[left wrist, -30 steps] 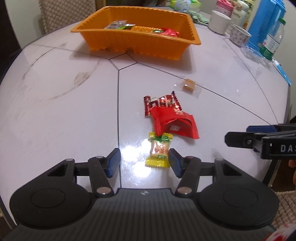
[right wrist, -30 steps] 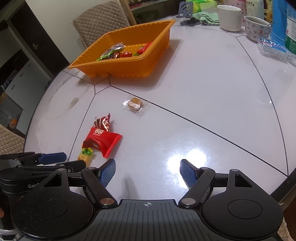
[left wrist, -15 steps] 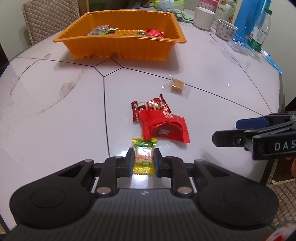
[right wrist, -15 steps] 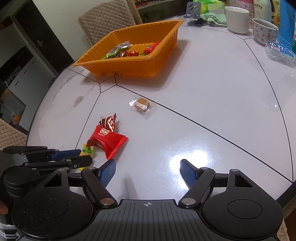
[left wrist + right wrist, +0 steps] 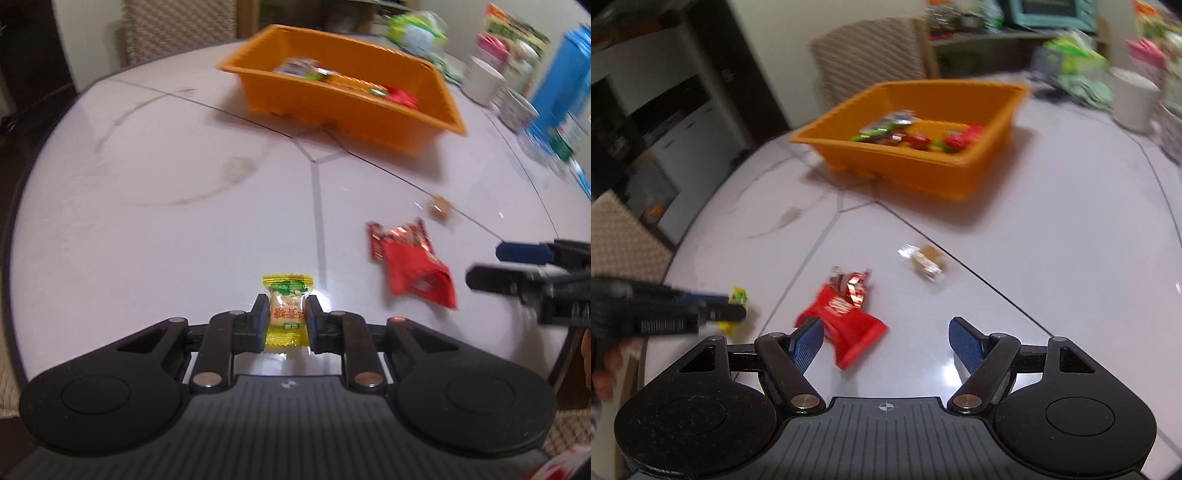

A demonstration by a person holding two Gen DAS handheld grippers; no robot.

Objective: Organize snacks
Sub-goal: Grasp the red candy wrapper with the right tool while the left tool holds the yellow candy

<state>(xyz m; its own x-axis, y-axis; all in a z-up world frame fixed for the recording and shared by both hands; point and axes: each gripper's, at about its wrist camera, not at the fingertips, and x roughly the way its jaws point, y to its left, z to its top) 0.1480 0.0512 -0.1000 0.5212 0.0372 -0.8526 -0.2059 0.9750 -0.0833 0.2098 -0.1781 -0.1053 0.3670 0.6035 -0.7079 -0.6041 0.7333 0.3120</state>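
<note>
Pinching the yellow candy [image 5: 288, 314] between my left gripper [image 5: 286, 321] pads, tilted down over the white table [image 5: 166, 240]. Red packet [image 5: 417, 275] at its 2 o'clock, orange tray [image 5: 343, 107] at 12. My right gripper [image 5: 886, 343] hangs open, the packet's corner by its left finger.

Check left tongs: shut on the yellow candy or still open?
Shut on it. The left tongs have both blue pads pressed against the sides of the yellow candy, whose wrapper ends stick out above and below the pads.
</note>
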